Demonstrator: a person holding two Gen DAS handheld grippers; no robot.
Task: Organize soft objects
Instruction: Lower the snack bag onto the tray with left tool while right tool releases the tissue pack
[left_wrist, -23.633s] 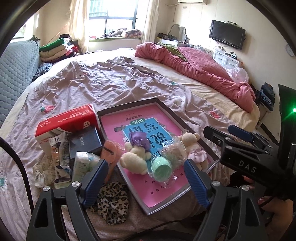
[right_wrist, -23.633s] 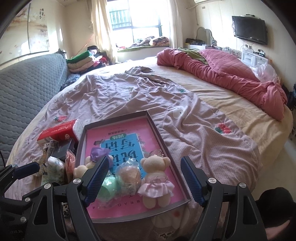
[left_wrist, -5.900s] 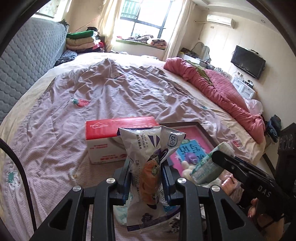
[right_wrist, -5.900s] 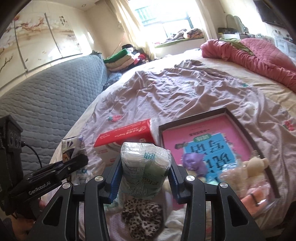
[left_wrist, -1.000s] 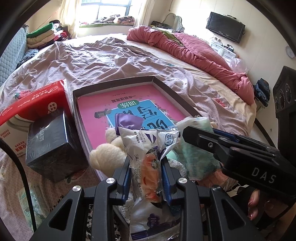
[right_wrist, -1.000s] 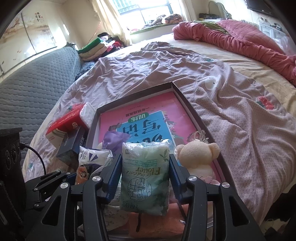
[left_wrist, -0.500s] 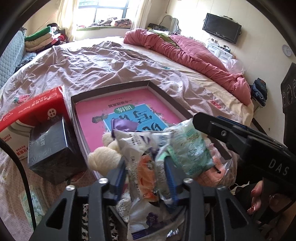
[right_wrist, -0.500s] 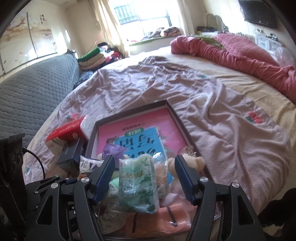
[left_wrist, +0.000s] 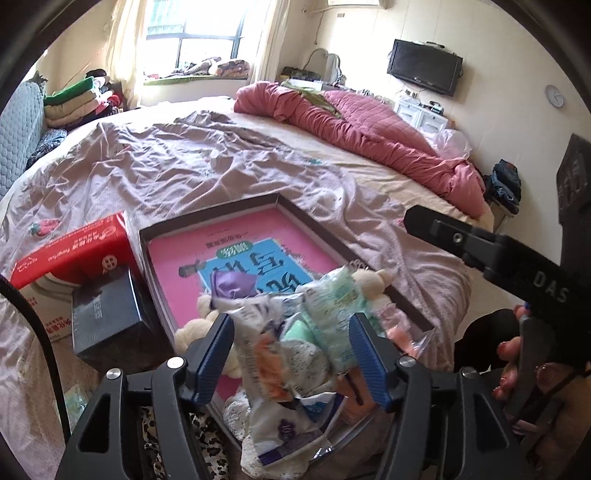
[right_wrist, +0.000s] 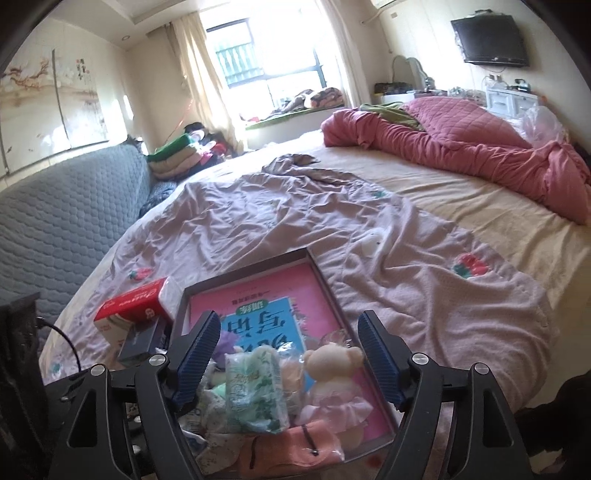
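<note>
Tray (right_wrist: 334, 295) holds one bear (right_wrist: 332, 369); two packets (right_wrist: 255, 391) (left_wrist: 266, 354).

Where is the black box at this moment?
In the left wrist view, the black box lies on the bed at the left, against the red tissue box and just outside the left wall of the tray.

Leopard-print cloth (left_wrist: 207, 435) mostly hidden behind left gripper (left_wrist: 291, 354) frame.
</note>
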